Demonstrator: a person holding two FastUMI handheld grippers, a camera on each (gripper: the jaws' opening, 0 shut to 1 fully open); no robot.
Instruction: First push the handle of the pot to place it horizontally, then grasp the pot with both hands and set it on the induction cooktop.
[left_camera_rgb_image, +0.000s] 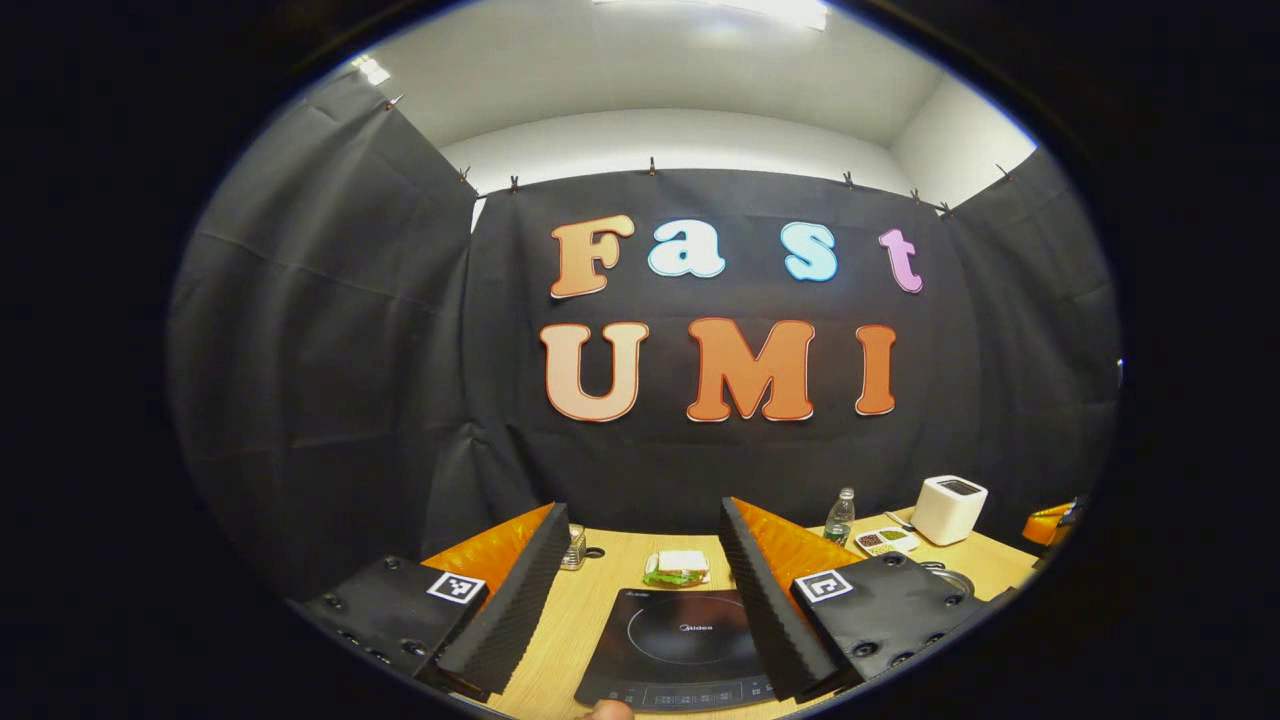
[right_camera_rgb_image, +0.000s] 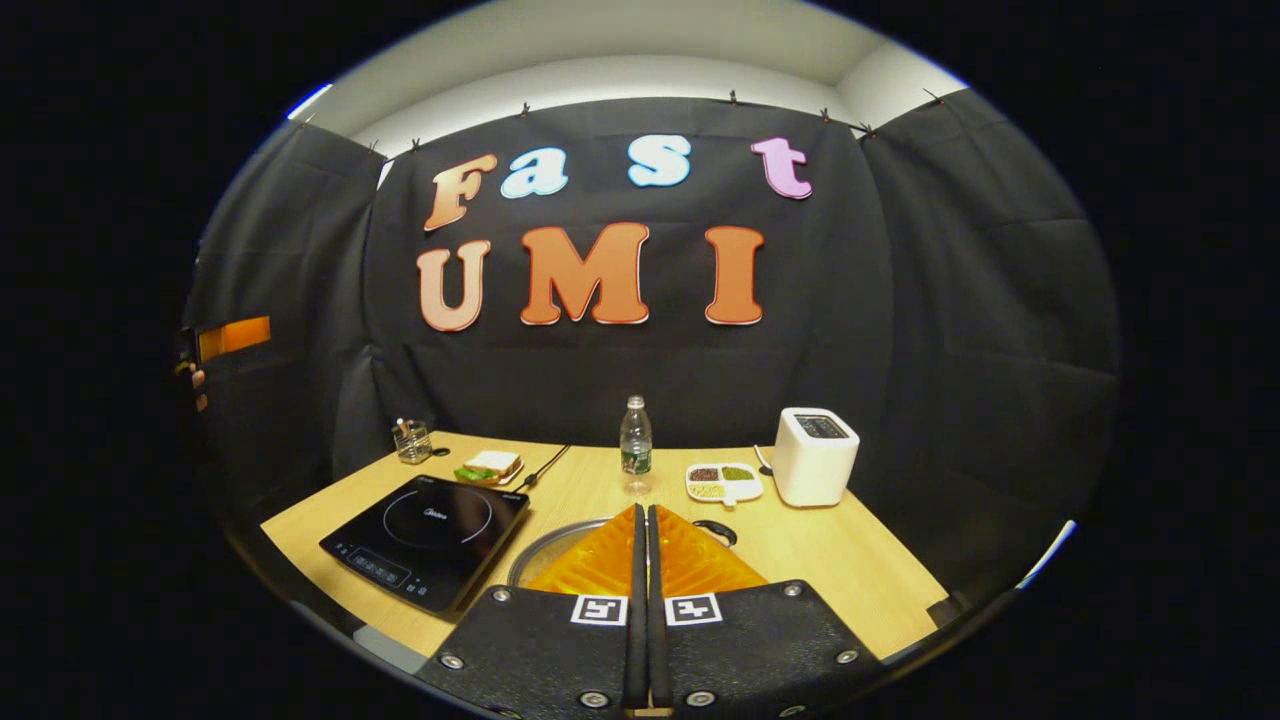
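The wooden table (right_camera_rgb_image: 820, 560) carries the induction cooktop (right_camera_rgb_image: 430, 535) beside the pot (right_camera_rgb_image: 545, 560). Left tongs (left_camera_rgb_image: 640, 540) gape wide above the cooktop; right tongs (right_camera_rgb_image: 641, 520) pressed together over the pot, empty

A wooden table (right_camera_rgb_image: 850, 560) stands before the black cloth wall (right_camera_rgb_image: 950, 320); on its far side a clear water bottle (right_camera_rgb_image: 635, 445) stands upright near the middle; to the right of it lies a white divided dish (right_camera_rgb_image: 724, 482) with small portions of food in its compartments; just beside the dish, further right, stands a white toaster (right_camera_rgb_image: 814, 456); at the far left a small glass jar (right_camera_rgb_image: 411, 441) stands; near it a sandwich (right_camera_rgb_image: 491, 465) rests on a small plate; a dark cable (right_camera_rgb_image: 545, 465) runs across the table between the sandwich and the bottle.
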